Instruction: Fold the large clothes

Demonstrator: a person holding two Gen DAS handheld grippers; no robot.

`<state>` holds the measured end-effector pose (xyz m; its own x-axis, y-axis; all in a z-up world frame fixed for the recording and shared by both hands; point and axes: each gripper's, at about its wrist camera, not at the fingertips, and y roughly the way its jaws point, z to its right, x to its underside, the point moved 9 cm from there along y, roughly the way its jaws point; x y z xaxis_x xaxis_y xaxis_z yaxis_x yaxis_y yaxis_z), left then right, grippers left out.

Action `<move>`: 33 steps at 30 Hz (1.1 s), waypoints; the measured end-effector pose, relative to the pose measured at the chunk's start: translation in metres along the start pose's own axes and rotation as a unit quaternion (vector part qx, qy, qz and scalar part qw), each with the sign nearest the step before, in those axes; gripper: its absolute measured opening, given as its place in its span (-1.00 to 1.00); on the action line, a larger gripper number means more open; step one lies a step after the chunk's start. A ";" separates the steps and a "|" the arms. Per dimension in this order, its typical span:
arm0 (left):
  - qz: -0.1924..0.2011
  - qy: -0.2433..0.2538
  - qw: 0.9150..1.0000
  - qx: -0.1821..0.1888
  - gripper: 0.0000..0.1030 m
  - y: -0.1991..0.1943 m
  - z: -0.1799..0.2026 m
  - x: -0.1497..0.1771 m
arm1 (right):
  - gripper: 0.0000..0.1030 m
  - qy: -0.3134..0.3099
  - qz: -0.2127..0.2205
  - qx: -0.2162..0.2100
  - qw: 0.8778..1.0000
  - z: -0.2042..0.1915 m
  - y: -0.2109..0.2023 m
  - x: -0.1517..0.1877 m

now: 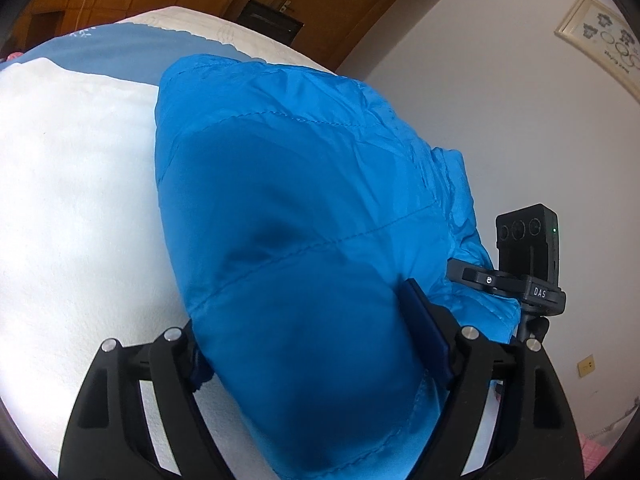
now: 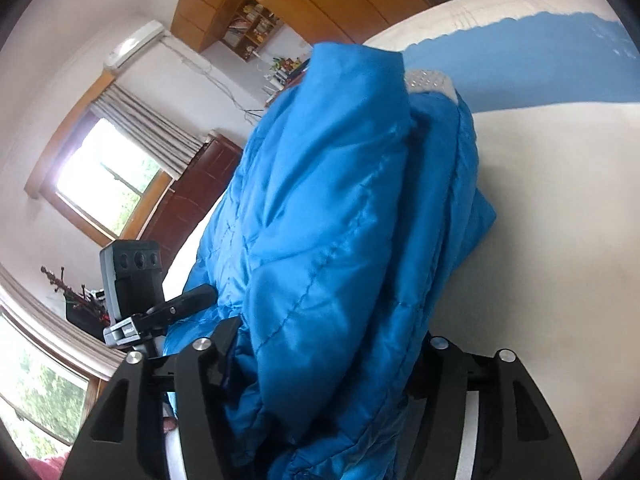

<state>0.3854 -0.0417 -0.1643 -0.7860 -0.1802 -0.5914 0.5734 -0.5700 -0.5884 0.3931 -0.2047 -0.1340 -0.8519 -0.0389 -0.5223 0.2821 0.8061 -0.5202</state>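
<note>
Blue jacket [image 1: 288, 208]: quilted, slightly glossy synthetic cloth. Bed cover [image 1: 80, 200]: matt white fabric. Left gripper [image 1: 316, 344] matt black plastic, shiny metal pins.

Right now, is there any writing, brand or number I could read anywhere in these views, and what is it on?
"DAS": white letters on the black camera mount beside the blue jacket.
Framed wall picture: a small line of writing, too blurred to read.
Right wrist view: nothing readable.

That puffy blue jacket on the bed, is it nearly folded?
Partly, it seems. The quilted bright blue padded jacket already lies bunched in thick layers on the white bedspread. Both tools, left and right, have its padding between their fingers. Flattening and squaring the bundle appears left; its final shape cannot be judged.
</note>
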 end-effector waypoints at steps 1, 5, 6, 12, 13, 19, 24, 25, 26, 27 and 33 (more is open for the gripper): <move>-0.001 -0.002 1.000 -0.001 0.59 0.000 -0.002 -0.002 | 0.33 0.002 -0.001 0.002 1.000 -0.002 -0.001 0.000; -0.006 -0.008 1.000 -0.020 0.65 0.004 -0.005 -0.023 | 0.42 0.005 0.003 0.025 1.000 0.000 -0.010 -0.002; -0.007 -0.008 1.000 -0.026 0.65 0.001 -0.005 -0.023 | 0.46 0.003 0.004 0.033 0.999 -0.001 -0.015 0.000; 0.012 0.010 0.997 -0.074 0.65 -0.033 0.002 -0.010 | 0.50 -0.011 0.010 0.058 0.998 -0.010 -0.042 0.019; 0.016 0.022 0.996 -0.081 0.66 -0.038 0.005 -0.008 | 0.50 -0.011 0.012 0.061 0.998 -0.011 -0.047 0.024; 0.016 0.066 0.991 -0.115 0.71 -0.045 0.008 0.010 | 0.50 -0.023 0.009 0.094 0.995 -0.008 -0.057 0.044; -0.002 0.067 0.990 -0.127 0.71 -0.027 -0.007 0.015 | 0.50 -0.007 -0.014 0.117 0.993 0.008 -0.038 0.061; -0.004 0.064 0.990 -0.125 0.71 -0.024 -0.009 0.015 | 0.49 -0.011 -0.013 0.122 0.992 0.009 -0.035 0.061; -0.004 0.062 0.990 -0.124 0.71 -0.022 -0.012 0.014 | 0.49 -0.016 -0.012 0.129 0.991 0.008 -0.033 0.061; -0.005 0.060 0.991 -0.124 0.72 -0.020 -0.015 0.015 | 0.49 -0.017 -0.012 0.133 0.991 0.008 -0.032 0.061; -0.004 0.028 0.990 -0.141 0.71 -0.032 -0.016 0.013 | 0.49 -0.010 0.000 0.150 0.989 -0.003 -0.041 0.060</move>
<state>0.3605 -0.0135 -0.1620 -0.7813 -0.1267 -0.6112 0.6149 -0.3239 -0.7190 0.3287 -0.2384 -0.1417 -0.8434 -0.0529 -0.5347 0.4038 0.5942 -0.6957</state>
